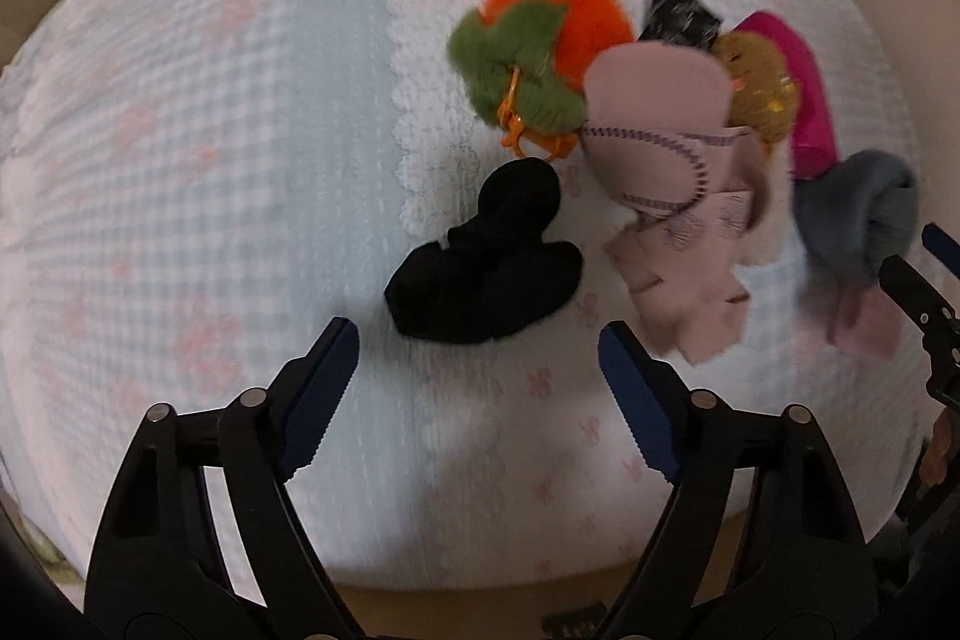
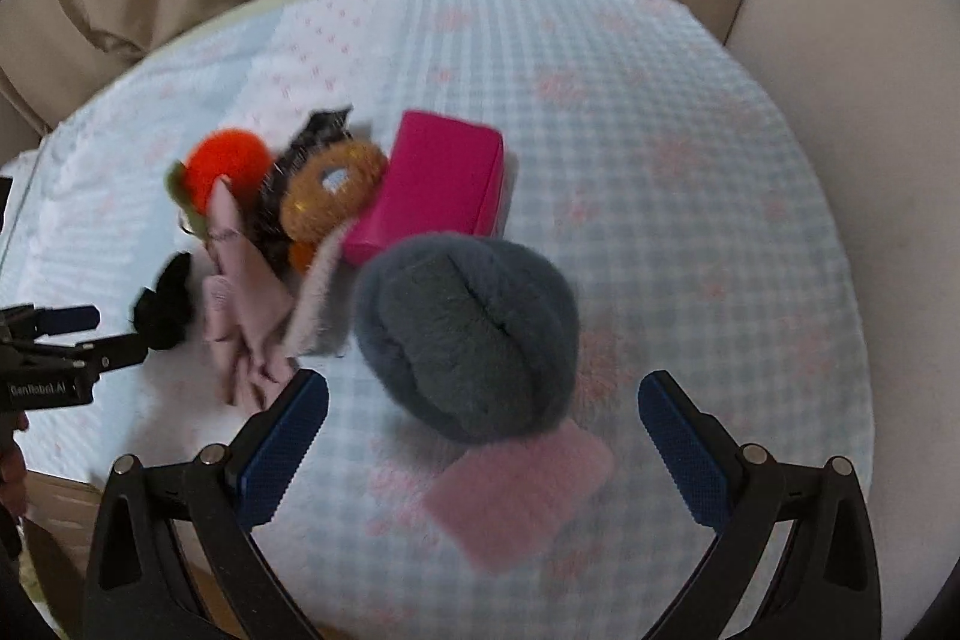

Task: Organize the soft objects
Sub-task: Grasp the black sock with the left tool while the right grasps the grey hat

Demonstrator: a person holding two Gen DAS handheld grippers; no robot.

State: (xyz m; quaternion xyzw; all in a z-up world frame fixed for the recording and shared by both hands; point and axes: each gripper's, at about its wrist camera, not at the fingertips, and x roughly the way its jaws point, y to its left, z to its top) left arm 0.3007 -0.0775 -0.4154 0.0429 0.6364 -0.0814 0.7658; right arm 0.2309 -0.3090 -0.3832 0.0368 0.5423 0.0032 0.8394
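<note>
Right hand-held gripper [image 2: 483, 436] stands released, jaws spread wide and empty, with the grey plush ball [image 2: 465, 331] lying just ahead at 12 o'clock and a pink fuzzy piece [image 2: 519, 499] touching its near side; the left hand-held gripper [image 1: 477, 376] is likewise spread and empty, the black scrunchie [image 1: 486, 268] just beyond its tips at 12 o'clock. All lie on the checked bedspread [image 2: 690, 160]. The ball looks light, squashy and springy; I judge a pinch across its middle, astride the seam, would hold best, since fur may slip under a shallow bite. The scrunchie should crumple easily; take it across the bunched centre. Farther, toward 1 o'clock in the left view, sit the pink felt bow [image 1: 666, 172], the orange pom-pom [image 1: 555, 10], a golden fuzzy ring [image 2: 330, 196] and the stiffer magenta pouch [image 2: 435, 187], crowded and touching.
</note>
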